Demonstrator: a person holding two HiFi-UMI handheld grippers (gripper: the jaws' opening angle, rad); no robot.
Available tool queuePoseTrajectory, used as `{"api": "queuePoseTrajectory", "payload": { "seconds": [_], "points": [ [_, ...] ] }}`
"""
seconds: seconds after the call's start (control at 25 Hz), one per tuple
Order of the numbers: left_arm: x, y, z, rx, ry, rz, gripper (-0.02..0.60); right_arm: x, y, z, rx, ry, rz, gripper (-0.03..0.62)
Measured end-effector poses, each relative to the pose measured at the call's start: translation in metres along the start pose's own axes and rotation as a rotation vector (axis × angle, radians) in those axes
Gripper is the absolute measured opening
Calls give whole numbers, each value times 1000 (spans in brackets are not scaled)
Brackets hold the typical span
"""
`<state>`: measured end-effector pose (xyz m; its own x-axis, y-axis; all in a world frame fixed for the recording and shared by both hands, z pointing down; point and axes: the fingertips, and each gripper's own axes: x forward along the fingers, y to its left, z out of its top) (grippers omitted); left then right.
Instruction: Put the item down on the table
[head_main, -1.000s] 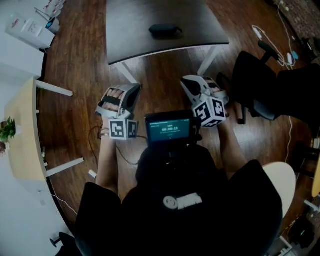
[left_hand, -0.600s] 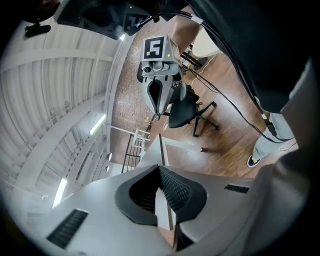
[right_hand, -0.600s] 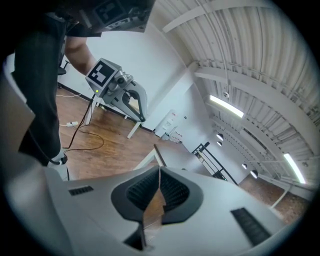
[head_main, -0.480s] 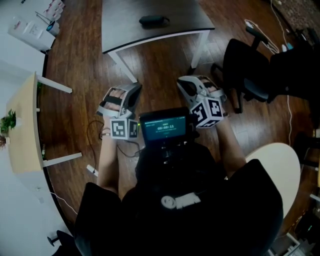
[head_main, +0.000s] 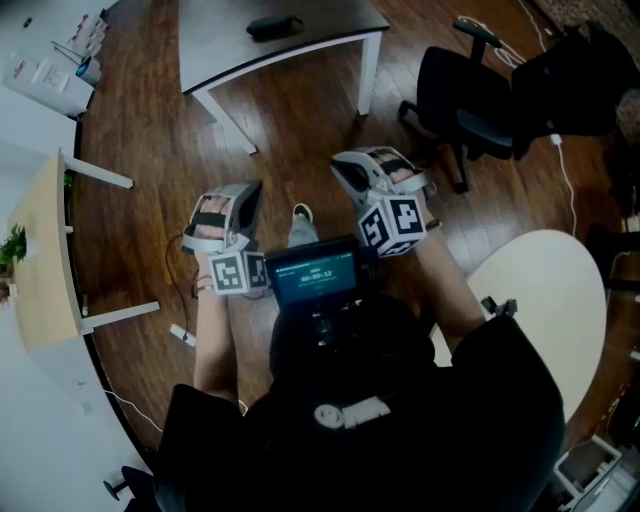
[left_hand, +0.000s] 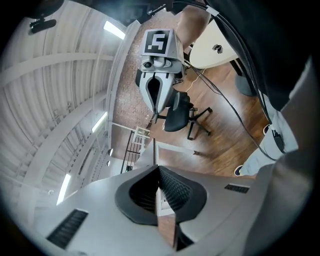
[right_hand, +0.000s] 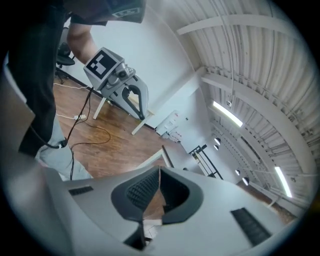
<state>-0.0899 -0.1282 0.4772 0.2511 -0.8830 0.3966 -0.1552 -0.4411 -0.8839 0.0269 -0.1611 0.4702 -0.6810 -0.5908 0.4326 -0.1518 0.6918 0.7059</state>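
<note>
Dark wood floor (head_main: 300, 150) underfoot, both grippers held low in front of the body. L gripper (left_hand: 159, 172): jaws pressed together, nothing btwn. R gripper (right_hand: 159, 174): same, closed & empty. Further out, small black oblong item (head_main: 275, 25) lies on dark grey rectangular table (head_main: 320, 40), well apart from both. Put-down looks done imo; nxt move, if any, only needs grippers kept clear of it

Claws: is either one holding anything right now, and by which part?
Nothing is held. The left claw and the right claw are both shut, with nothing between their jaws.
</note>
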Motion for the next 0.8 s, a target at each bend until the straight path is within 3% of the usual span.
{"api": "queuePoseTrajectory", "payload": {
  "seconds": [0.24,0.56,0.8],
  "points": [
    [-36,-21,12,23,-2,-20,1,-29,36,7,-21,31,22,18],
    [-74,-45,-4,18,3,-67,0,-42,74,30,-32,89,48,18],
    [-120,-63,-18,24,7,-83,2,-61,107,70,-31,108,53,18]
  ]
}}
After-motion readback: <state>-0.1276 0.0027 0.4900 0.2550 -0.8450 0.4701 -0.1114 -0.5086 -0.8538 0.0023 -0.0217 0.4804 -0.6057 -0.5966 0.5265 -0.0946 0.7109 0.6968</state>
